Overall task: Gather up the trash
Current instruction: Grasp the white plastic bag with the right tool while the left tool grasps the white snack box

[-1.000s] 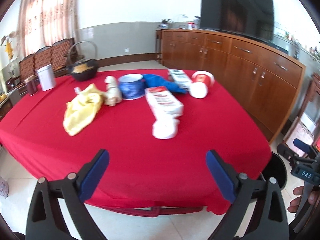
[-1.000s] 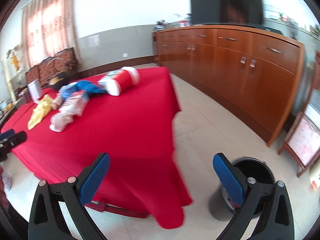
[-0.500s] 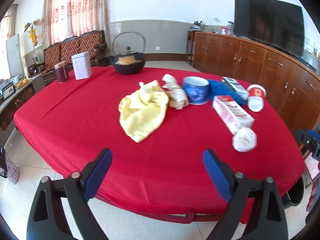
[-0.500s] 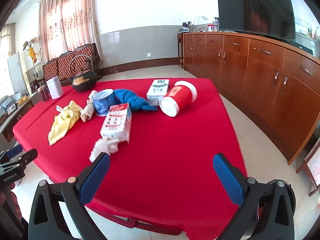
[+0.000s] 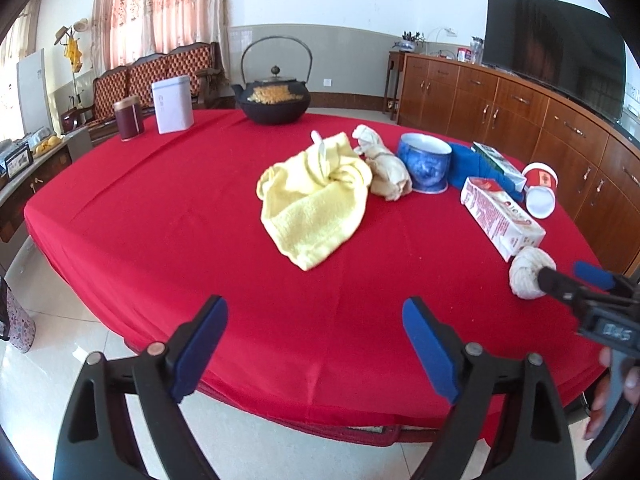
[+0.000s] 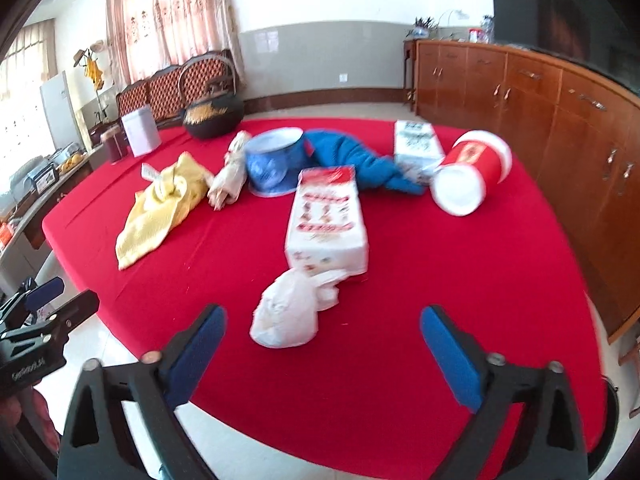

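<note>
Trash lies on the red table: a crumpled white bag, a red-and-white carton, a green-and-white carton, a red cup on its side and a beige wad. My right gripper hovers over the near table edge. Its jaws are closing, with the white bag just ahead between the fingertips and untouched. In the left wrist view its tips are beside the bag. My left gripper hangs at the table's front edge facing a yellow cloth, its jaws closing on nothing.
A blue bowl and a blue cloth sit among the trash. A black kettle, a white tin and a dark jar stand at the far side. A wooden sideboard runs along the right. A black bin stands on the floor.
Both views swung left onto the table. My right gripper moved from over the floor by the bin up to the white bag. Both pairs of jaws narrowed a little.
</note>
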Demonstrator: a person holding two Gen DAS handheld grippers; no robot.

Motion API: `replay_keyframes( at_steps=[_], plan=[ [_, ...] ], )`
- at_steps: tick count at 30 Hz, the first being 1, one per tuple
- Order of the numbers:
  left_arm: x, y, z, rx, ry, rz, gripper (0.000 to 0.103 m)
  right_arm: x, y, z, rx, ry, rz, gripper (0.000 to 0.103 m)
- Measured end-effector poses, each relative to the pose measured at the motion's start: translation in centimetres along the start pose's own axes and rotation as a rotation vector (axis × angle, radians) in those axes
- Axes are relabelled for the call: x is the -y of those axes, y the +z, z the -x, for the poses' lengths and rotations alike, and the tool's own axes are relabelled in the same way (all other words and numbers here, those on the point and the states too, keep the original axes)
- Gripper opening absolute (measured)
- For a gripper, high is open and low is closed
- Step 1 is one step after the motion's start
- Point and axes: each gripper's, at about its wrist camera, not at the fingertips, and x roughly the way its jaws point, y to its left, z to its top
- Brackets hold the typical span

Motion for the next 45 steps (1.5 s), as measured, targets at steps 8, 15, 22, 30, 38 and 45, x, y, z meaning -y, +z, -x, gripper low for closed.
replay_keyframes(
  at_steps=[8,15,22,30,38,45],
  plan=[
    [3.2,0.7,-1.0,-0.004,-0.048,-0.021,0.090,0.8,-0.2,-1.4,-0.026,0.050,-0.002,0.037],
    [7.4,1.6,-1.5,0.011,-0.094,-0.057,0.090,6.0,-0.9,0.4,-0.008,-0.011,-0.053,0.036],
    [10.3,3.0,-2.3,0.002,-0.139,-0.028,0.090,11.2,0.2,0.6,-0.002,-0.085,-0.123,0.036],
    [16.3,4.5,-3.8,-0.001,-0.174,-0.057,0.090,15.0,1.8,0.6,0.009,-0.140,-0.162,0.036],
    [20.2,5.2,-7.5,-0.075,-0.145,-0.085,0.086,16.9,3.4,-1.7,-0.032,-0.129,-0.179,0.037],
    [19.4,4.8,-7.9,-0.103,-0.156,-0.108,0.058,16.6,3.0,-1.6,-0.029,-0.118,-0.167,0.036]
  ],
)
